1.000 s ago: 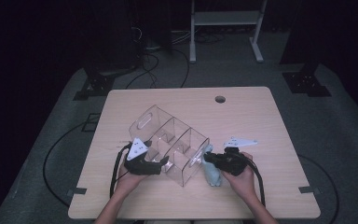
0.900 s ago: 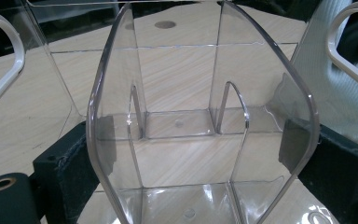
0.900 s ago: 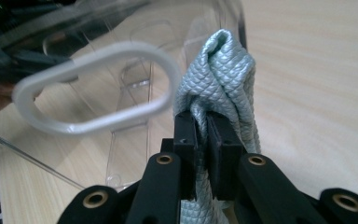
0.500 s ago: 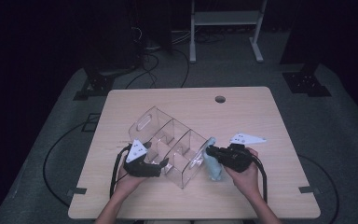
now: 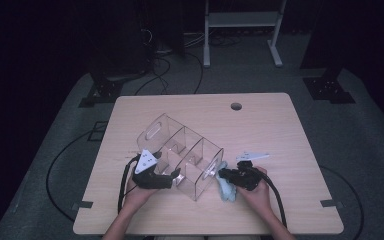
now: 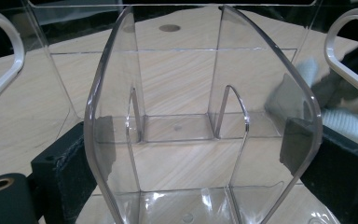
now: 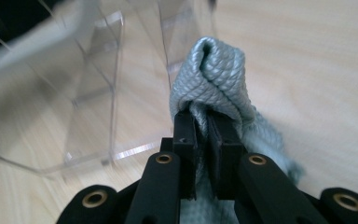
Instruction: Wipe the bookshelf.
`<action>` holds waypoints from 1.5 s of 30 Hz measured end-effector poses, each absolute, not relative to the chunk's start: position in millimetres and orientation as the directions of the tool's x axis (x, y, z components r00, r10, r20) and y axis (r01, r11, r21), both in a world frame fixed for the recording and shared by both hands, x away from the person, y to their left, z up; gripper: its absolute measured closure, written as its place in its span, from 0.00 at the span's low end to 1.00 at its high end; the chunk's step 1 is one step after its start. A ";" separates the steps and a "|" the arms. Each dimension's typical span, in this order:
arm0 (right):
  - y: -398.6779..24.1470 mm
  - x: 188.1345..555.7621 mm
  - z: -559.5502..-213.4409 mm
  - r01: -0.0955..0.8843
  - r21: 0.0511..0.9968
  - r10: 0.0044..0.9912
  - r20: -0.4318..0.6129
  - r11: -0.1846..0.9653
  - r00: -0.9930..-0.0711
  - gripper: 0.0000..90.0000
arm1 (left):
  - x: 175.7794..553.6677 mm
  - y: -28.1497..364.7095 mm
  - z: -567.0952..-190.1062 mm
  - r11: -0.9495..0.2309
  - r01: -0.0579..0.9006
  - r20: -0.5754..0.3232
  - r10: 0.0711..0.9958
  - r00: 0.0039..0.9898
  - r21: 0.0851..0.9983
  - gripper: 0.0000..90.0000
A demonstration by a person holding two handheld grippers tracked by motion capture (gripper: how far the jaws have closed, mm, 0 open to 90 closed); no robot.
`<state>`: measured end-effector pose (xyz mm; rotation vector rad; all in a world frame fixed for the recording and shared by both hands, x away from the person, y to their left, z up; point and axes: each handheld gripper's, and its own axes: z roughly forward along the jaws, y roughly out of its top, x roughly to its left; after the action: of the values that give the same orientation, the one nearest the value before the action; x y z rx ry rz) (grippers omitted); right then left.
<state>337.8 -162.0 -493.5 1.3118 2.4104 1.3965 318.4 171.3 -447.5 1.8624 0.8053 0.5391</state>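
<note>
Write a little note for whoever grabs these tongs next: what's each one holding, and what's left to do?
Left tongs: clamped across the clear acrylic organizer, steadying it on the table.
Right tongs: shut on a fold of the pale blue cloth, beside the organizer's right end wall.
Done: organizer braced, cloth gripped.
Left: probably wiping the organizer; how much is already wiped can't be told.

You can read no words, numbers or signs here. The clear box (image 5: 182,155), the cloth (image 7: 214,70) and the desk (image 5: 280,130) are all plain, with no labels or brand names on them.
</note>
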 end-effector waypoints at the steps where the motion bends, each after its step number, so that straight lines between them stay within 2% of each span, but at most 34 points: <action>1: -162.0 337.8 -493.5 0.638 0.736 0.695 0.337 0.226 -0.635 0.91 | 318.4 171.3 -447.5 -0.283 0.290 0.011 0.734 0.679 0.914 0.07; 4: -159.1 342.1 -494.4 0.634 0.729 0.698 0.313 0.259 -0.644 0.91 | 319.4 172.1 -447.7 -0.279 0.291 0.009 0.736 0.677 0.915 0.07; 10: -162.2 345.6 -492.9 0.636 0.739 0.723 0.313 0.222 -0.615 0.91 | 320.4 169.8 -447.8 -0.275 0.291 0.010 0.743 0.669 0.916 0.07; 13: -157.4 340.9 -492.6 0.633 0.738 0.706 0.317 0.236 -0.633 0.91 | 320.5 169.9 -447.9 -0.271 0.295 0.008 0.748 0.664 0.916 0.07; 14: -149.7 333.6 -491.6 0.618 0.736 0.671 0.312 0.278 -0.673 0.91 | 320.6 170.5 -447.8 -0.273 0.296 0.009 0.749 0.662 0.916 0.07; 16: -146.8 331.7 -490.2 0.599 0.740 0.664 0.285 0.305 -0.691 0.91 | 320.9 172.3 -447.9 -0.273 0.295 0.007 0.745 0.667 0.916 0.08; 23: -151.5 340.3 -493.2 0.621 0.741 0.694 0.308 0.254 -0.651 0.91 | 321.6 172.2 -448.2 -0.266 0.293 0.007 0.751 0.660 0.918 0.08; 27: -143.4 332.0 -492.3 0.611 0.742 0.669 0.307 0.276 -0.676 0.91 | 321.5 171.6 -448.1 -0.261 0.301 0.005 0.763 0.647 0.917 0.08; 28: -134.7 324.7 -492.3 0.592 0.737 0.637 0.292 0.327 -0.714 0.91 | 322.4 173.0 -447.8 -0.265 0.302 0.005 0.759 0.651 0.916 0.08; 30: -132.1 322.9 -491.2 0.579 0.736 0.629 0.271 0.352 -0.728 0.91 | 322.5 173.7 -447.7 -0.263 0.305 0.001 0.758 0.653 0.915 0.08; 37: -139.6 330.3 -493.2 0.599 0.743 0.662 0.291 0.299 -0.691 0.91 | 322.4 173.3 -447.9 -0.263 0.302 0.004 0.760 0.650 0.916 0.08; 39: -134.8 324.4 -492.4 0.598 0.740 0.650 0.295 0.308 -0.700 0.91 | 322.8 173.3 -447.9 -0.263 0.302 0.004 0.761 0.648 0.916 0.08; 43: -116.5 304.5 -489.0 0.560 0.745 0.555 0.309 0.363 -0.772 0.91 | 323.3 176.2 -448.4 -0.259 0.305 -0.002 0.760 0.650 0.916 0.08; 45: -114.0 302.4 -488.3 0.536 0.754 0.552 0.279 0.381 -0.785 0.91 | 322.9 177.4 -448.8 -0.260 0.302 0.001 0.759 0.651 0.917 0.08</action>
<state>302.4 -114.0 -488.3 1.0225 2.5947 1.4054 322.9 177.4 -448.8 1.8391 0.8448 0.5553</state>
